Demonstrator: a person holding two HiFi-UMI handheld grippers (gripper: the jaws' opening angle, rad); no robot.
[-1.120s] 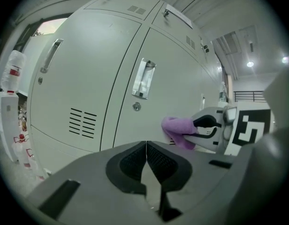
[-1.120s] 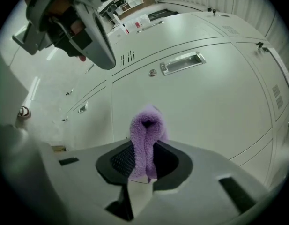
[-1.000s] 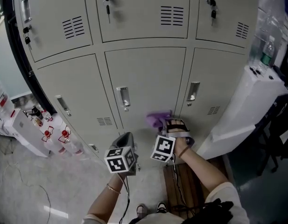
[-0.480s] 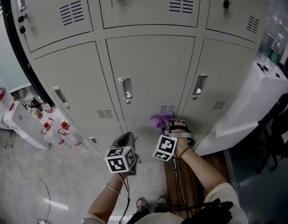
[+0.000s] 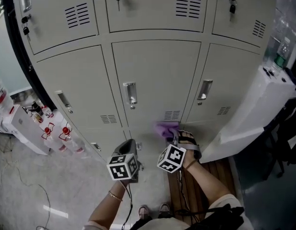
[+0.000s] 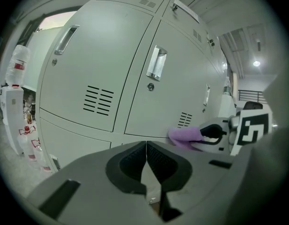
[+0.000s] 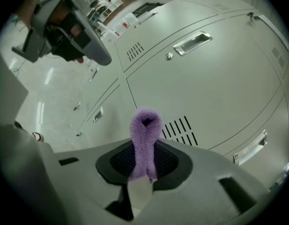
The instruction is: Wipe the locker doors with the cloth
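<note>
A bank of grey locker doors (image 5: 157,75) fills the head view, each with a metal handle (image 5: 130,95) and vent slots (image 5: 172,115). My right gripper (image 5: 172,134) is shut on a purple cloth (image 5: 166,129), which sits low on the middle door beside its vent. In the right gripper view the cloth (image 7: 145,139) stands as a folded loop between the jaws of the right gripper (image 7: 143,165), close to the vent slots (image 7: 181,129). My left gripper (image 5: 127,146) hangs lower left of it, shut and empty. The left gripper (image 6: 146,161) faces the lockers (image 6: 135,74), with the cloth (image 6: 185,136) to its right.
A white water dispenser (image 5: 260,104) stands right of the lockers. Small bottles and white boxes (image 5: 40,128) sit on the floor at left. A wooden bench (image 5: 188,186) lies below my right arm. A dark pole (image 5: 23,56) runs along the lockers' left edge.
My right gripper has carried the cloth a little down and to the right on the middle door, to just below its vent. The head view has shifted slightly. The left gripper has barely moved.
</note>
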